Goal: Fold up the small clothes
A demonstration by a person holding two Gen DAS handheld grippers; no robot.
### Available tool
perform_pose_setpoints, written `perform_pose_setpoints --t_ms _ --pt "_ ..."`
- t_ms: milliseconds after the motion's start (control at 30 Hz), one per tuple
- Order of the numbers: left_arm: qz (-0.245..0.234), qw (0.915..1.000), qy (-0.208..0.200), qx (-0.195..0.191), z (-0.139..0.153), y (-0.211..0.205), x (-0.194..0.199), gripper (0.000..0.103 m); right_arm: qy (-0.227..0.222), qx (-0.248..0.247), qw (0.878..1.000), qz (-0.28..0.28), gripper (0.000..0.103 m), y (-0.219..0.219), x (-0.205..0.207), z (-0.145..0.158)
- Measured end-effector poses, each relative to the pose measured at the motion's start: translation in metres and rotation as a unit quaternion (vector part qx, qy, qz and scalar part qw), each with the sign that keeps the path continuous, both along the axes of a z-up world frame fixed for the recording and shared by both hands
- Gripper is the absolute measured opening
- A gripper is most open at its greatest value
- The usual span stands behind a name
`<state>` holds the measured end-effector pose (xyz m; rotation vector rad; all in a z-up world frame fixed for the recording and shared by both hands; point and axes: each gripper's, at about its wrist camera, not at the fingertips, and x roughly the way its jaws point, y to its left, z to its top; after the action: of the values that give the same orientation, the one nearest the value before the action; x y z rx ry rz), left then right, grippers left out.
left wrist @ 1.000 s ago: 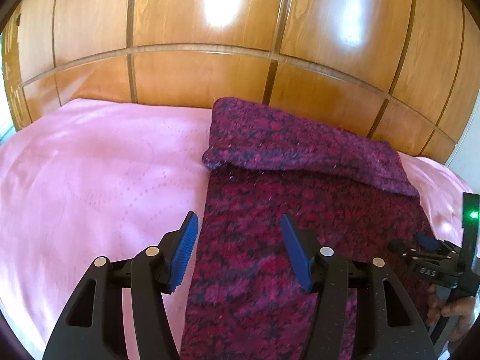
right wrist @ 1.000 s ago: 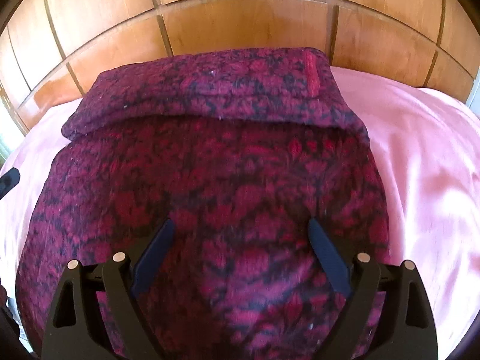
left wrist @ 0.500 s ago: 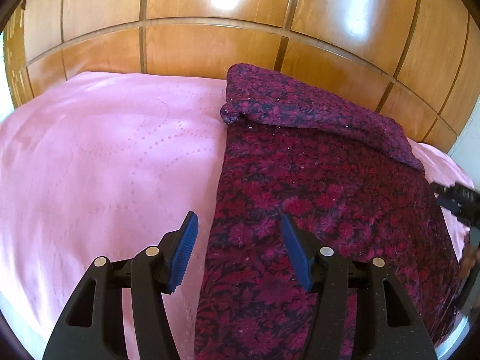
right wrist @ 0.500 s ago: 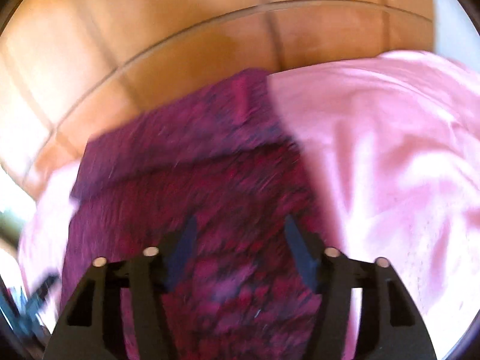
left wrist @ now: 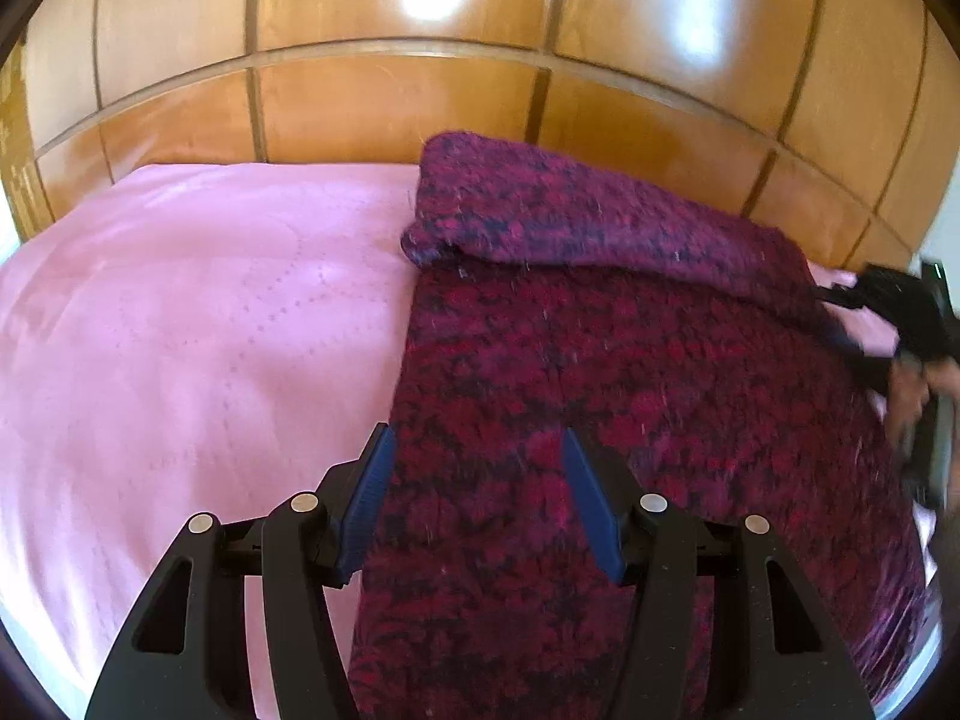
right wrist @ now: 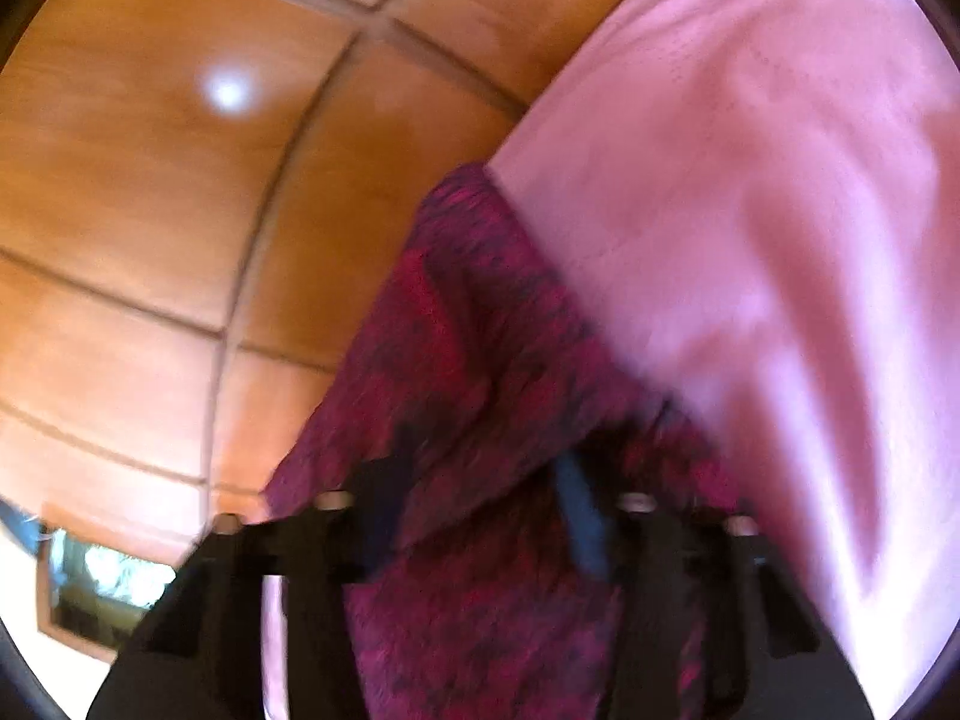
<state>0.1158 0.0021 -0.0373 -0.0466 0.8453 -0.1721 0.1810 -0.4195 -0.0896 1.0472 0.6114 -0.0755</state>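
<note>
A dark red and purple knitted garment (left wrist: 630, 372) lies on the pink bedsheet (left wrist: 180, 330), its far end folded back toward me as a flap (left wrist: 576, 216). My left gripper (left wrist: 477, 498) is open above the garment's left edge, holding nothing. My right gripper (right wrist: 480, 516) is open, tilted and blurred, low over the garment's (right wrist: 480, 360) far right part near the flap. It also shows at the right edge of the left wrist view (left wrist: 900, 324), blurred.
A glossy wooden panelled headboard (left wrist: 420, 90) rises right behind the garment. The pink sheet (right wrist: 750, 210) spreads to the right of the garment too. A framed object (right wrist: 102, 594) shows low at the left in the right wrist view.
My right gripper has swung fast to the right and forward, toward the garment's far right corner, and rolled. My left gripper has moved a little forward over the left edge. Both stay open.
</note>
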Motion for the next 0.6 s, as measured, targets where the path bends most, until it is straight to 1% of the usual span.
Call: perform_pose_setpoints --t_ms 67,100,167,233,267,300,367,467,533,600 --pt "-0.003 1.0000 0.009 -0.001 -0.005 0.005 -0.005 0.057 0.012 -0.024 1.000 -0.010 0.019 -0.002 0.004 0.003" --pt "-0.001 0.9999 0.012 -0.003 -0.006 0.010 -0.008 0.057 0.018 -0.048 0.999 -0.018 0.019 -0.004 0.003 0.007" --pt "0.006 0.9997 0.020 -0.010 -0.009 0.021 -0.014 0.057 0.024 -0.055 0.998 -0.011 0.019 -0.004 0.002 0.004" --pt "0.008 0.9992 0.031 -0.025 -0.012 0.034 -0.020 0.056 0.021 -0.062 0.998 0.007 0.025 -0.004 -0.005 0.005" --pt "0.011 0.9988 0.036 -0.030 -0.014 0.042 -0.025 0.057 0.017 -0.064 0.998 0.014 0.033 -0.004 -0.010 0.006" --pt "0.012 0.9985 0.041 -0.034 -0.015 0.049 -0.029 0.056 0.013 -0.063 0.998 0.022 0.045 -0.004 -0.014 0.007" --pt "0.009 0.9976 0.050 -0.046 -0.017 0.059 -0.038 0.056 0.004 -0.076 0.997 0.035 0.054 -0.003 -0.031 0.012" --pt "-0.011 0.9949 0.068 -0.073 -0.020 0.070 -0.056 0.056 -0.001 -0.097 0.993 0.062 0.059 0.005 -0.053 0.019" --pt "-0.033 0.9921 0.081 -0.090 -0.024 0.073 -0.068 0.056 0.004 -0.120 0.989 0.084 0.059 0.008 -0.082 0.019" --pt "-0.055 0.9901 0.084 -0.098 -0.026 0.075 -0.078 0.056 0.010 -0.130 0.986 0.102 0.059 0.011 -0.106 0.016"
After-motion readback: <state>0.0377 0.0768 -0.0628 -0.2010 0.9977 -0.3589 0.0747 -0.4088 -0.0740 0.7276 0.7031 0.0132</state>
